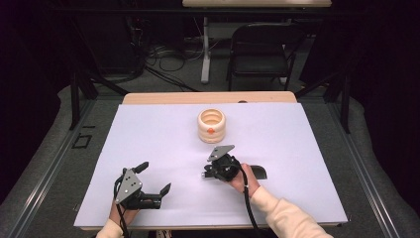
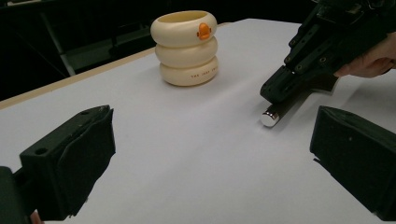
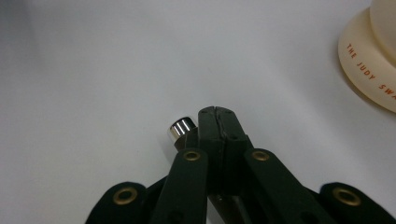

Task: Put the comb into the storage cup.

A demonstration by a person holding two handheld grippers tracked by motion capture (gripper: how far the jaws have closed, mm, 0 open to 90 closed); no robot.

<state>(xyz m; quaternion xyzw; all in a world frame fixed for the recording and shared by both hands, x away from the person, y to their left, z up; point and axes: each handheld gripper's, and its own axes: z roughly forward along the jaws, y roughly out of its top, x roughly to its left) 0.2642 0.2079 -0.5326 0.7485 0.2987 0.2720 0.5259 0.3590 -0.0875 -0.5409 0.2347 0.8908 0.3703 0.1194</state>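
The left hand-held gripper [image 1: 154,178] rests on the surface [image 1: 148,129], jaws spread and empty; the right hand-held gripper [image 2: 275,93], jaws pressed together, lies over a dark pen [image 2: 273,115] on the surface; stiff, light, probably slippery, best pinched mid-barrel; cream ringed holder [image 1: 211,125] stands beyond.

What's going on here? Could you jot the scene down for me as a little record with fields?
Surface: white table
Container: cream ringed cup, upright, orange mark on its side, far centre
Small item: dark rod with a shiny metal end, lying on the table
Right gripper: jaws shut, tips low beside the rod; whether they pinch it is unclear
Left gripper: jaws open, nothing between them
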